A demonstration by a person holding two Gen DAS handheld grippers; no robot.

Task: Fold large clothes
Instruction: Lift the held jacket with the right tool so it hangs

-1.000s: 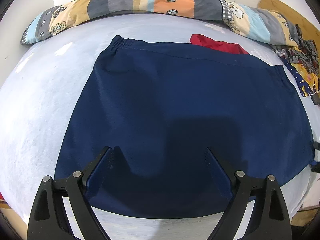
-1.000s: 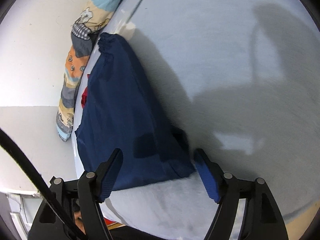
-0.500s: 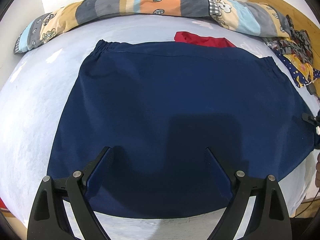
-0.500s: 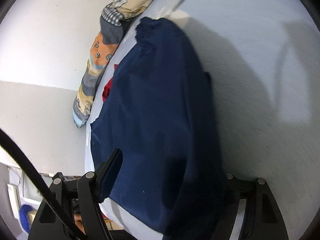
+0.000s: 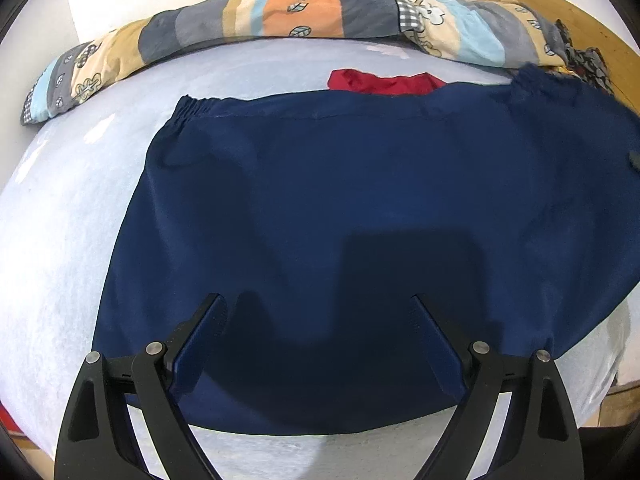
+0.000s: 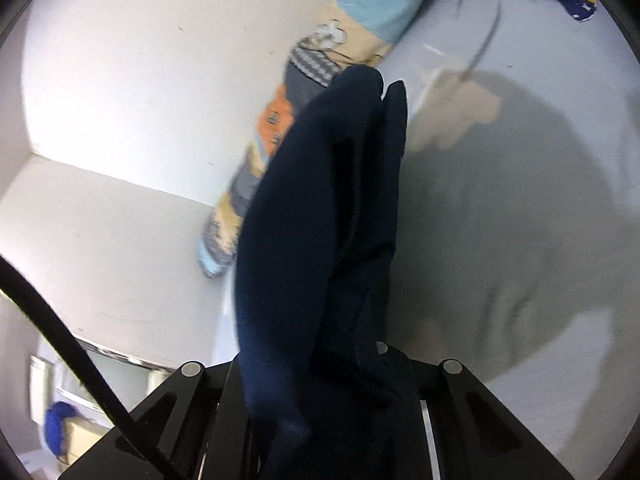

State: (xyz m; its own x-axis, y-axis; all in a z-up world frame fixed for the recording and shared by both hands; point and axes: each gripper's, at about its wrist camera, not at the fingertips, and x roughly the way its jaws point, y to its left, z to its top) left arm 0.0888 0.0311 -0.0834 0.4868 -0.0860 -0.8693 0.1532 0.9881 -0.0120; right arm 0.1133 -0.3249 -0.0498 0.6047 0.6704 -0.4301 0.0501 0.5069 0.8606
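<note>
One large navy garment (image 5: 340, 200) lies spread over one pale blue bed (image 5: 60, 240). One red cloth (image 5: 384, 82) peeks out behind it. One long patchwork bolster (image 5: 248, 20) runs along the wall. Two grippers, the left (image 5: 318, 312) and the right (image 6: 320, 400). At the far right corner sits perhaps one heap of patterned clothes (image 5: 588, 66), though it is hard to separate.

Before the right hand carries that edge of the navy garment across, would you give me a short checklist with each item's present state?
1. right gripper has navy garment between its closing jaws: ok.
2. Grip takes both layers: cannot tell.
3. left gripper open above the near hem, holding nothing: ok.
4. Elastic waistband lies flat at the far left: ok.
5. red cloth tucked under the far edge, may get dragged: not ok.
6. bed sheet beside the garment bare: ok.
</note>
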